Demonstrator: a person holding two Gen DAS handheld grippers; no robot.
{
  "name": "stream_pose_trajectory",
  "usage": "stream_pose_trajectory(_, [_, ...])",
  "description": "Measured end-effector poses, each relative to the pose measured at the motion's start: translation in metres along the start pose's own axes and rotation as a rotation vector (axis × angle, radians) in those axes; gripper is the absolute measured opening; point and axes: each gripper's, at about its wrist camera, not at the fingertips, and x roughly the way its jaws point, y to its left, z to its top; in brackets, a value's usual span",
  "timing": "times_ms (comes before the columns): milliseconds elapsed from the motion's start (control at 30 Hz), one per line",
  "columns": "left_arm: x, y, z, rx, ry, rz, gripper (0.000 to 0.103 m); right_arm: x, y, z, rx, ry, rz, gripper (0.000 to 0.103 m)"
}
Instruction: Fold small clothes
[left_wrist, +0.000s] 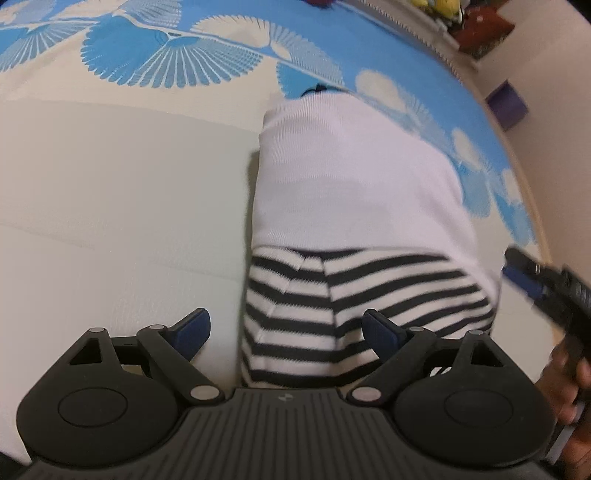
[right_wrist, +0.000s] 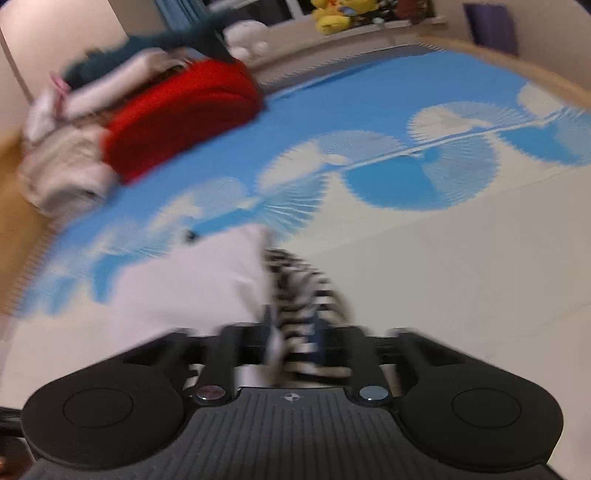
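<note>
A small folded garment lies on the cream cover, its white part (left_wrist: 351, 177) farther off and its black-and-white striped part (left_wrist: 332, 306) nearer. My left gripper (left_wrist: 286, 328) is open just above the striped end; one finger is over the cloth, the other over the bare cover. My right gripper (left_wrist: 524, 273) shows at the garment's right edge, with a hand (left_wrist: 569, 373) behind it. In the blurred right wrist view the right gripper (right_wrist: 293, 332) has its fingers apart, with the striped cloth (right_wrist: 306, 291) between them and the white part (right_wrist: 207, 280) to the left.
The cream cover (left_wrist: 110, 221) runs into a blue sheet with a white fan pattern (right_wrist: 369, 122). A pile of clothes topped by a red item (right_wrist: 177, 118) sits at the far left. Yellow plush toys (right_wrist: 340, 14) and a purple box (left_wrist: 506, 105) stand beyond the edge.
</note>
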Motion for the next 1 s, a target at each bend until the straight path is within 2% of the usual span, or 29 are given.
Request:
stream_pose_trajectory(67, [-0.002, 0.000, 0.001, -0.013, -0.015, -0.019, 0.093, 0.004, 0.001, -0.005, -0.012, 0.055, 0.048, 0.057])
stream_pose_trajectory(133, [-0.004, -0.003, 0.002, -0.013, -0.031, -0.033, 0.093, 0.014, 0.003, -0.016, -0.065, 0.144, 0.039, 0.056])
stream_pose_trajectory(167, [-0.005, -0.003, 0.003, -0.009, -0.040, -0.038, 0.093, 0.019, 0.005, -0.021, -0.113, 0.183, 0.025, 0.042])
stream_pose_trajectory(200, [-0.008, -0.005, 0.002, -0.005, -0.050, -0.043, 0.093, 0.022, 0.008, -0.026, -0.166, 0.211, 0.012, 0.015])
stream_pose_trajectory(233, [-0.010, -0.007, 0.002, -0.002, -0.056, -0.049, 0.093, 0.024, 0.009, -0.030, -0.191, 0.229, 0.012, 0.007])
stream_pose_trajectory(300, [-0.010, -0.008, 0.001, 0.003, -0.058, -0.059, 0.093, 0.016, 0.005, -0.029, -0.163, 0.216, 0.035, 0.005])
stream_pose_trajectory(367, [-0.003, -0.011, -0.001, 0.025, -0.028, -0.029, 0.093, 0.007, -0.007, -0.025, -0.073, 0.206, 0.048, 0.005])
stream_pose_trajectory(400, [0.006, -0.013, -0.003, 0.060, 0.015, 0.037, 0.093, 0.008, -0.017, -0.026, -0.022, 0.230, 0.033, 0.005])
stream_pose_trajectory(433, [0.018, -0.014, -0.007, 0.092, 0.063, 0.106, 0.097, 0.016, -0.024, -0.033, -0.020, 0.289, -0.022, 0.005])
stream_pose_trajectory(467, [0.026, -0.012, -0.008, 0.085, 0.094, 0.117, 0.098, 0.026, -0.026, -0.038, -0.055, 0.344, -0.087, 0.004])
stream_pose_trajectory(500, [0.028, -0.012, -0.007, 0.071, 0.101, 0.103, 0.098, 0.033, -0.025, -0.045, -0.096, 0.383, -0.140, 0.004])
stream_pose_trajectory(600, [0.022, -0.012, -0.004, 0.060, 0.079, 0.114, 0.098, 0.034, -0.017, -0.044, -0.095, 0.387, -0.157, 0.004])
stream_pose_trajectory(700, [0.013, -0.008, 0.002, 0.023, 0.050, 0.072, 0.098, 0.032, -0.002, -0.039, -0.137, 0.380, -0.178, 0.007])
stream_pose_trajectory(767, [0.006, -0.004, 0.009, 0.005, 0.007, 0.049, 0.098, 0.026, 0.002, -0.029, -0.132, 0.308, -0.196, 0.009])
stream_pose_trajectory(867, [0.001, 0.005, 0.018, -0.045, -0.027, 0.016, 0.098, 0.019, 0.000, -0.008, -0.057, 0.156, -0.171, 0.009])
stream_pose_trajectory(933, [0.003, 0.010, 0.022, -0.078, -0.034, 0.014, 0.098, 0.020, -0.005, 0.003, -0.007, 0.080, -0.161, 0.020])
stream_pose_trajectory(1000, [0.004, 0.011, 0.023, -0.087, -0.040, 0.012, 0.098, 0.027, -0.008, 0.013, 0.054, 0.039, -0.128, 0.052])
